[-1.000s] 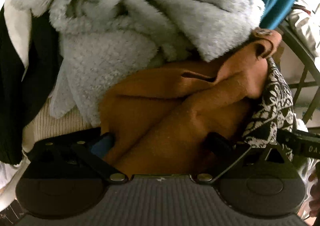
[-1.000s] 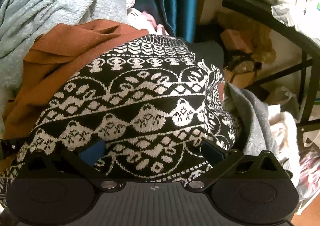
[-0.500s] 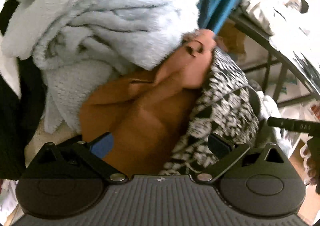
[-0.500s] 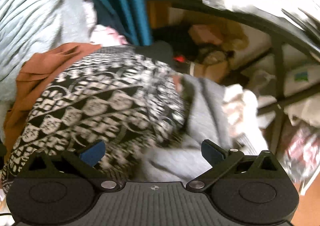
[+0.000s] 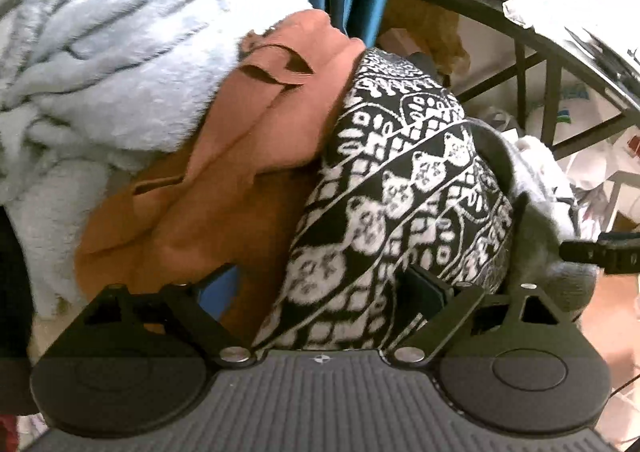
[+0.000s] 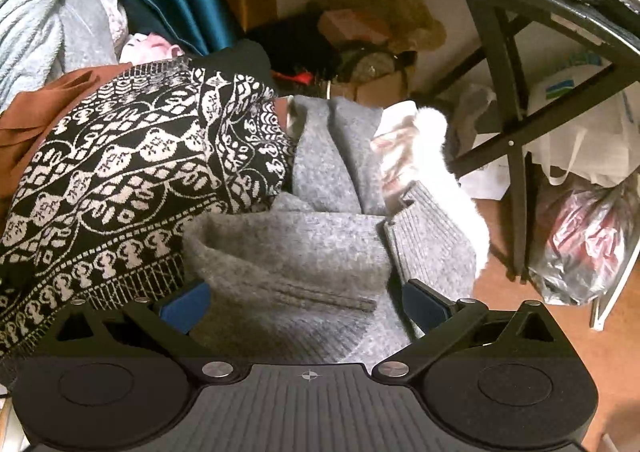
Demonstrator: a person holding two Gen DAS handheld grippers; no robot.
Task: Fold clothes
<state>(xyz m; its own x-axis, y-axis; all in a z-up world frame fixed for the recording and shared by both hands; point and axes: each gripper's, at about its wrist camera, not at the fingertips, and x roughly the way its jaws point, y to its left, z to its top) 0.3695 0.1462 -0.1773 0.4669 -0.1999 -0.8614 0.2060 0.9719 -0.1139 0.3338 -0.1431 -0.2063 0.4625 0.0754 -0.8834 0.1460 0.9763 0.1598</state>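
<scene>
The left gripper (image 5: 324, 284), jaws just narrowing yet spread, hangs over the black-and-white patterned sweater (image 5: 400, 187) beside the rust garment (image 5: 224, 187). The right gripper (image 6: 304, 300) stands spread over the grey sweater (image 6: 288, 252), pinching nothing, next to the patterned one.

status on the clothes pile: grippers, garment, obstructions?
Left gripper closing over patterned sweater. Right gripper open over grey sweater. Nothing gripped; garments overlap.

At the lower right of the right wrist view, bare orange-brown floor (image 6: 560, 336) carries a crumpled plastic bag (image 6: 580, 244) with red inside and the black table leg (image 6: 518, 187). What bears the clothes is hidden.
</scene>
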